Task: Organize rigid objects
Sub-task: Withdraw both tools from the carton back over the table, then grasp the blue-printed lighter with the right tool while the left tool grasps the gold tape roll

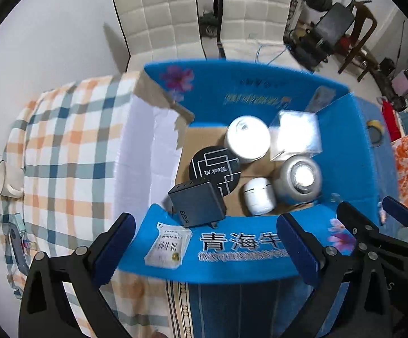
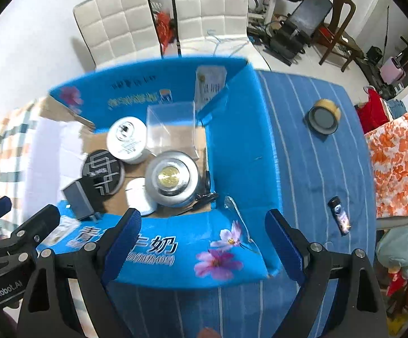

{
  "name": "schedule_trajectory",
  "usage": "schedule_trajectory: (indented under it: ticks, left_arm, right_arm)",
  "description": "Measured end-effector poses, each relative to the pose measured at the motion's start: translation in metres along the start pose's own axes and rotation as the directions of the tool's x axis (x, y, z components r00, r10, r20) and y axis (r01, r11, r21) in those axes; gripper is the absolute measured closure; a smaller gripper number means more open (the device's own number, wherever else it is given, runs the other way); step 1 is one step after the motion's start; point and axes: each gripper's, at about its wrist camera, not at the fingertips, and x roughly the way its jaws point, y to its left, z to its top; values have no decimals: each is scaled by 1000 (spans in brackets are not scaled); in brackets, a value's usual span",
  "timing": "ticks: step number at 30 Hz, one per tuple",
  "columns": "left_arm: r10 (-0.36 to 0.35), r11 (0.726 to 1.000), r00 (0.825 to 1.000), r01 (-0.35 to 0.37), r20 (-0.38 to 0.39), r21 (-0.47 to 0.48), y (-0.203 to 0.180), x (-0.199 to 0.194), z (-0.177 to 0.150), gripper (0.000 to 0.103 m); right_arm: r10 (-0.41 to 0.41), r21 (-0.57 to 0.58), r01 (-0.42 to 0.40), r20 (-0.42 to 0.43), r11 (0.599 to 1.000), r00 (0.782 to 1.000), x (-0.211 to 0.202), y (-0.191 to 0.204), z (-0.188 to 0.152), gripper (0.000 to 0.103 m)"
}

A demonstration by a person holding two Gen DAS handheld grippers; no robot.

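**Both grippers empty above a part-filled box**

While both grippers hover over the near flap, the blue cardboard box (image 2: pixel 243 152) sits open on the bench with 6 items already inside. The left gripper (image 1: pixel 206 250) has its jaws spread wide and holds nothing; the right gripper (image 2: pixel 204 242) is likewise wide and empty.

Inside the box lie a black charger block (image 1: pixel 198 204), a black round tin (image 1: pixel 215 169), a white jar (image 1: pixel 247 138), a clear plastic case (image 1: pixel 295 135), a silver canister (image 2: pixel 171 177) and a small white rounded case (image 1: pixel 258 199). All appear rigid and light; the silver canister may be the heaviest.

Outside the box, on the blue striped cloth (image 2: pixel 302 140), remain a tape roll (image 2: pixel 324 119) and a small dark tube (image 2: pixel 339 216), both well apart from the box on its right side. A white mug (image 1: pixel 5 178) stands on the checked cloth (image 1: pixel 63 155) at the far left.

Judged from this layout, sorting is well along and the loose pieces are the likely remainder.

- Tape roll: stiff and grippy; best pinched across its outer wall.
- Tube: smooth and liable to roll; best taken across its middle, jaws square to its length.
- Mug: breakable; best gripped at the rim wall, not the handle.
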Motion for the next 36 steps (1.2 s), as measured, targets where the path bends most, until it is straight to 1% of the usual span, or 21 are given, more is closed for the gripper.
schedule_trajectory:
  ticks: [3, 7, 11, 14, 16, 18, 21, 24, 29, 33, 36]
  left_arm:
    - [-10, 1000, 999, 10, 40, -1, -2, -29, -2, 0]
    - [-30, 999, 996, 31, 85, -13, -2, -57, -6, 0]
    - [-41, 999, 991, 44, 124, -21, -8, -82, -10, 0]
    - [-46, 999, 988, 48, 148, -10, -21, -96, -12, 0]
    - [-54, 999, 987, 53, 150, 7, -34, -98, -11, 0]
    - [-66, 998, 988, 63, 141, 28, -51, -97, -10, 0]
    - [-90, 994, 988, 81, 124, 77, -85, -87, -6, 0]
    - [-118, 988, 988, 107, 99, 114, -118, -74, -2, 0]
    - [-135, 975, 990, 123, 53, 185, -180, -43, 10, 0]
    - [-96, 969, 995, 95, -7, 228, -223, -1, 19, 0]
    - [-60, 969, 997, 71, -53, 235, -242, 26, 21, 0]
  right_arm:
    - [24, -3, -24, 32, 1000, 999, -31, -3, -1, 11]
    - [58, -18, -57, 80, 998, 995, -71, -9, -3, 11]
    - [102, -11, -102, 100, 995, 990, -97, -20, -7, 11]
    - [111, -1, -112, 109, 994, 988, -109, -31, -9, 11]
    - [111, 15, -113, 106, 993, 988, -112, -44, -10, 11]
    - [100, 42, -105, 97, 994, 990, -113, -66, -12, 11]
    - [62, 81, -69, 84, 994, 995, -106, -98, -15, 11]
    - [17, 137, -25, 57, 990, 998, -95, -141, -17, 11]
    - [-58, 211, 57, -1, 976, 998, -63, -212, -15, 11]
    - [-78, 247, 95, -76, 964, 994, -13, -263, -12, 11]
    - [-80, 237, 107, -123, 966, 989, 31, -286, -10, 11]
